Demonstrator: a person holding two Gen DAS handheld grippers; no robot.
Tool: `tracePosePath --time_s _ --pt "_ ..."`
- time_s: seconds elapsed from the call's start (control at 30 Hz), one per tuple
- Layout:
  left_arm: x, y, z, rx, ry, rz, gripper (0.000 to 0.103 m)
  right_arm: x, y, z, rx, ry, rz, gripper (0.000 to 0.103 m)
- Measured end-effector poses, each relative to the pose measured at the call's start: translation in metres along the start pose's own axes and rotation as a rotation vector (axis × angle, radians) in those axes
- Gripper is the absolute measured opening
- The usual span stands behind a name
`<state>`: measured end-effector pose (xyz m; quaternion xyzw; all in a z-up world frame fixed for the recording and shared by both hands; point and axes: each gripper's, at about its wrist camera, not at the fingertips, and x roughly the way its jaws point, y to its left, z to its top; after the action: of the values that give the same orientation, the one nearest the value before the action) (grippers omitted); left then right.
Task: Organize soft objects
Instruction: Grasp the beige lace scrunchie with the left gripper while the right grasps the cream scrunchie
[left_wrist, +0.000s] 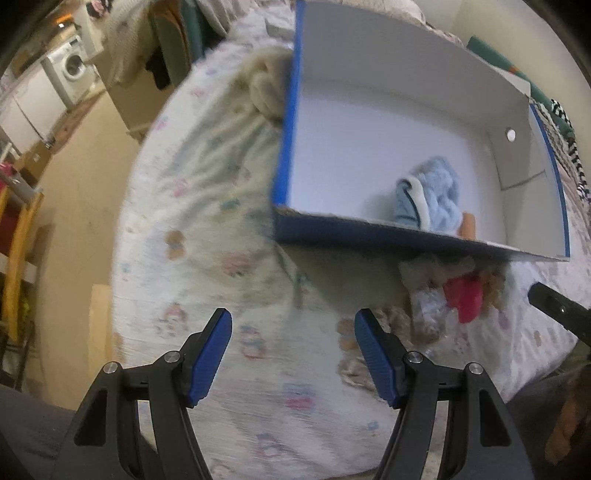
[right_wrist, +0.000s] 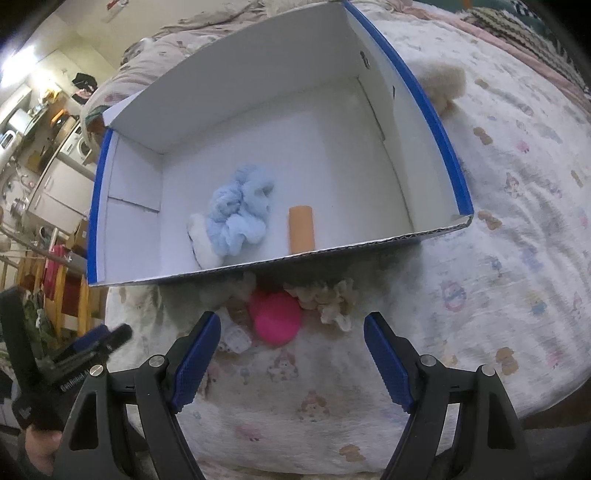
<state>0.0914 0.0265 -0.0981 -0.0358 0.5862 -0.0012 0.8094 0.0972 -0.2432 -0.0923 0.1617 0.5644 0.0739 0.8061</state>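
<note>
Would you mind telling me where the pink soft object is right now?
In the right wrist view, the pink soft object lies on the bedspread just outside the box's near wall, beside cream fluffy items.

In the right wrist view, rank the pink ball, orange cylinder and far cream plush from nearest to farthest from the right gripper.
1. Pink ball, on the bedsheet just ahead of the open right gripper, outside the box.
2. Orange cylinder, inside the box near its front wall.
3. Cream plush, beyond the box's right wall.
</note>
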Motion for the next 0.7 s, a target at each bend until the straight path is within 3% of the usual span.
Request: tracePosePath --time_s 0.13,0.23,0.37,0.47,0.5,0.57,0.63,0.7 --pt "0.024 -0.018 -0.005 0.018 0.117 -0.077 0.066 0.004 0.000 0.001 0.002 0.009 -0.006 0.085" --pt "0.036 -0.037 -0.011 0.064 0.157 -0.110 0.066 0.006 -0.003 0.001 0.006 0.016 -0.013 0.085" --pt "0.058 -0.067 -0.024 0.226 0.223 -0.023 0.066 0.009 -0.008 0.002 0.017 0.027 -0.025 0.085" --pt "0.063 -0.070 -0.026 0.236 0.224 -0.016 0.065 0.012 -0.010 0.003 0.028 0.035 -0.023 0.085" --pt "0.063 -0.068 -0.024 0.227 0.219 -0.022 0.061 0.014 -0.011 0.004 0.037 0.037 -0.017 0.085" --pt "0.064 -0.063 -0.021 0.212 0.217 -0.027 0.027 0.015 -0.017 0.006 0.065 0.043 0.003 0.085" --pt "0.064 -0.054 -0.017 0.181 0.221 -0.040 0.015 0.017 -0.025 0.007 0.104 0.049 0.014 0.085" --pt "0.059 -0.044 -0.013 0.148 0.209 -0.062 0.012 0.020 -0.034 0.009 0.150 0.058 0.018 0.085"
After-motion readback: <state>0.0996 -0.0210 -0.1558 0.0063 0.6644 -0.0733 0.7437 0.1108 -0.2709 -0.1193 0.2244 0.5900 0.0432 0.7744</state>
